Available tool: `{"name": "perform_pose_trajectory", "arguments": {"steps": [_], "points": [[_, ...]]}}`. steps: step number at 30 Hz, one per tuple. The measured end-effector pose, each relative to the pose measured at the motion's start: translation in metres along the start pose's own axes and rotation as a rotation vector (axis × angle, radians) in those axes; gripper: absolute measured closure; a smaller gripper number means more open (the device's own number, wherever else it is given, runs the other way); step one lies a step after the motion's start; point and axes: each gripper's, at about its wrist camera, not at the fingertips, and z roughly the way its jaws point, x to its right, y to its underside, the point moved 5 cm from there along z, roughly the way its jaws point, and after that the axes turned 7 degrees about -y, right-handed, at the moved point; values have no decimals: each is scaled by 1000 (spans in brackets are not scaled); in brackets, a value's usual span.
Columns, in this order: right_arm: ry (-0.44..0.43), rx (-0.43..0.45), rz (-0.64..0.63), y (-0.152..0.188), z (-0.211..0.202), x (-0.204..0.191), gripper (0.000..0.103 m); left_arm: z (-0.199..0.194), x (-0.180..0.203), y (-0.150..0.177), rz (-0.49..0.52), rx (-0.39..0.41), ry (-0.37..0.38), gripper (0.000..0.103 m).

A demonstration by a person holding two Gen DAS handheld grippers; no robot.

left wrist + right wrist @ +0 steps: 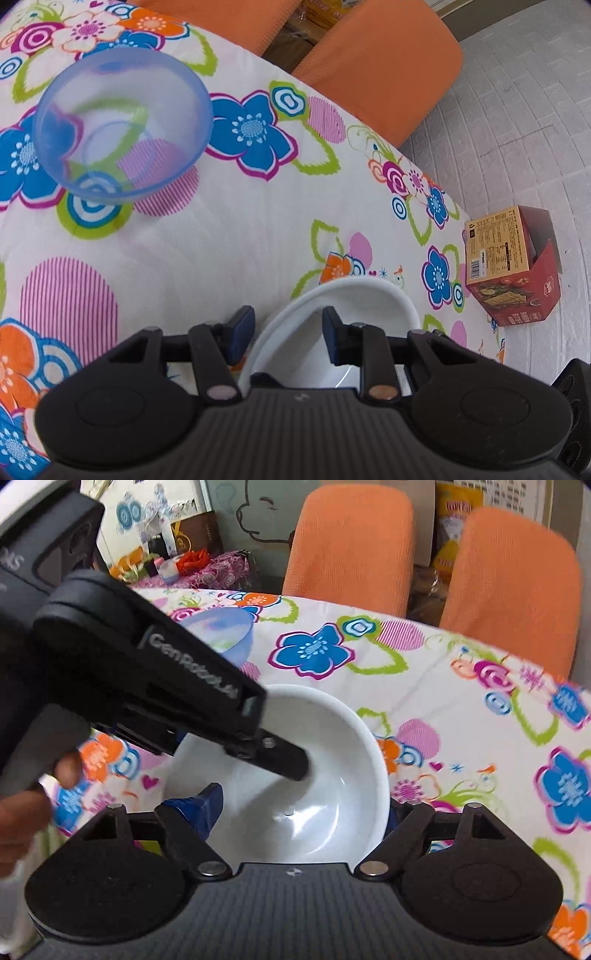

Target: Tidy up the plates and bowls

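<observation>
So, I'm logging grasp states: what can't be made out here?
- Left wrist view: the white bowl's near side is hidden by the left gripper's body.
- Right wrist view: the blue bowl is largely covered by the left gripper.
- Right wrist view: the right gripper's right fingertip sits hidden behind the white bowl's rim.

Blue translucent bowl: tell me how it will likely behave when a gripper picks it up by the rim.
The blue translucent bowl looks like thin plastic, so probably light and not very fragile. Its wall may flex slightly under a pinch. The smooth, glossy rim could slip between the pads, and its small round base suggests it may tip or skid on the floral tablecloth if nudged.
</observation>
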Motion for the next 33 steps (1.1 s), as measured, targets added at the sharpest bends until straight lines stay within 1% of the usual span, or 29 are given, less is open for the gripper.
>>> {"name": "perform_pose_trajectory", "arguments": {"steps": [2,5,8,10,12,14,16,18,19,23,25,27,31,33], "points": [[32,16,-10,4,-5,7,33,-4,0,3,41,24,-30,77],[27,27,35,13,-15,20,33,-8,2,7,90,36,-30,77],[29,49,51,24,-27,28,32,-10,8,12,172,57,-44,77],[19,61,56,30,-33,28,32,-11,13,15,239,78,-60,77],[8,65,49,33,-35,26,32,-10,18,18,293,80,-66,75],[8,69,26,32,-34,20,32,-8,20,21,326,76,-77,75],[5,53,14,30,-31,16,32,-4,22,21,359,71,-99,71],[14,36,12,27,-28,13,32,-1,22,21,369,70,-120,62],[18,23,15,26,-26,11,32,-1,22,21,372,76,-120,61],[70,4,25,23,-21,9,32,2,25,23,393,94,-137,61],[78,13,33,23,-22,7,32,2,27,24,396,101,-144,63],[73,20,37,22,-21,4,32,2,26,23,378,100,-136,63],[109,-25,-7,22,-15,1,32,2,26,22,351,84,-124,63],[110,-5,-45,24,-18,1,32,1,25,22,343,79,-124,63]]}}
